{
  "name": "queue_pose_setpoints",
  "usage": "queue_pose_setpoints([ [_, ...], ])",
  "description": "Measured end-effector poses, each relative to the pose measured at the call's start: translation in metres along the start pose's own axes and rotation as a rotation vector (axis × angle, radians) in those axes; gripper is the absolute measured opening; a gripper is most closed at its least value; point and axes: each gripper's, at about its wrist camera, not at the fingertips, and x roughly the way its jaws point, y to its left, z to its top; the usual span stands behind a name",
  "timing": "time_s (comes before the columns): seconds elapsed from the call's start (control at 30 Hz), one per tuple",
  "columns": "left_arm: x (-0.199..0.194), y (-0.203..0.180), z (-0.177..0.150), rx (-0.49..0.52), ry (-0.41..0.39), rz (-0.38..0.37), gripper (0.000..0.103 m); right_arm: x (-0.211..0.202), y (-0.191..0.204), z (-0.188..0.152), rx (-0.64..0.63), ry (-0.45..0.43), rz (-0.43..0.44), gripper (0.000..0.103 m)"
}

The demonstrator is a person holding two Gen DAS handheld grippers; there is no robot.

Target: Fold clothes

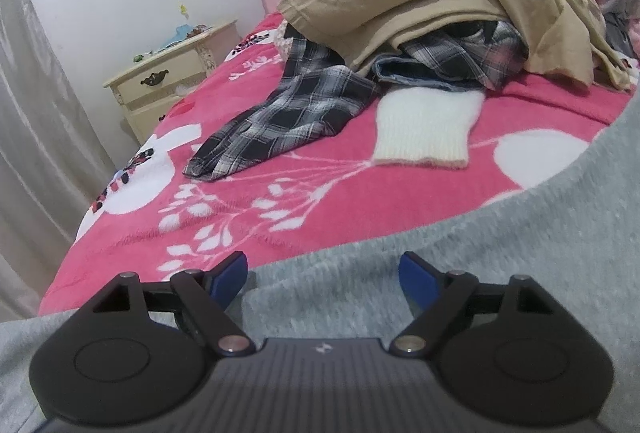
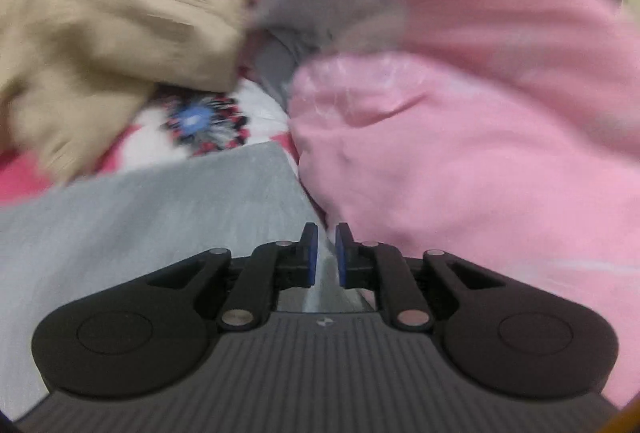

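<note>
A grey garment point(image 1: 460, 265) lies spread across the near part of the bed, over a pink blanket point(image 1: 248, 209) printed with white leaves and circles. The left gripper point(image 1: 322, 279) hangs above this grey cloth with its blue-padded fingers point(image 1: 230, 275) spread wide, nothing between them. The right gripper point(image 2: 326, 253) sits at the garment's right edge, fingers nearly pressed together with a narrow gap; a thin ridge of the grey cloth runs through that gap, but blur prevents telling whether the pads pinch it. A pink garment point(image 2: 460, 161) lies just beside the right gripper. Farther back, a plaid shirt point(image 1: 280, 117) and a white knit piece point(image 1: 424, 129) rest on the blanket, partly under a heap topped by tan clothing point(image 1: 420, 1). A cream nightstand point(image 1: 168, 81) stands against the wall beside the bed.
</note>
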Motion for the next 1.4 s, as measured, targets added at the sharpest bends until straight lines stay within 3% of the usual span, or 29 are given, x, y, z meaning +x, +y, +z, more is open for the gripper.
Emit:
queue_pose_setpoints([
  [0.17,-0.023,-0.004,0.003,0.009,-0.069,0.082,0.084,-0.107,0.006,-0.031,0.054,-0.08,0.236,0.01],
  [0.23,-0.041,0.009,0.005,-0.074,-0.075,0.114,0.084,-0.133,0.015,-0.041,0.052,-0.12,0.328,0.01],
  [0.33,-0.074,0.05,0.004,-0.344,0.0,0.127,0.084,-0.158,0.051,-0.059,-0.037,-0.159,0.468,0.011],
  [0.47,-0.135,0.116,-0.034,-0.711,0.078,0.172,0.084,-0.179,0.118,-0.075,-0.185,-0.208,0.635,0.012],
  [0.6,-0.174,0.177,-0.084,-0.986,0.105,0.253,0.084,-0.201,0.172,-0.081,-0.309,-0.28,0.728,0.024],
  [0.73,-0.18,0.213,-0.124,-1.165,0.134,0.28,0.084,-0.2,0.195,-0.076,-0.316,-0.243,0.785,0.024],
  [0.97,-0.143,0.214,-0.168,-1.26,0.222,0.253,0.084,-0.176,0.23,-0.056,-0.294,-0.19,0.819,0.024],
  [1.17,-0.137,0.217,-0.198,-1.389,0.138,0.196,0.084,-0.143,0.271,-0.055,-0.275,-0.116,0.836,0.024],
  [1.23,-0.132,0.216,-0.2,-1.38,0.13,0.204,0.088,-0.129,0.281,-0.063,-0.25,-0.081,0.832,0.024],
  [1.4,-0.122,0.213,-0.191,-1.309,0.112,0.25,0.089,-0.128,0.282,-0.075,-0.172,-0.115,0.821,0.025],
])
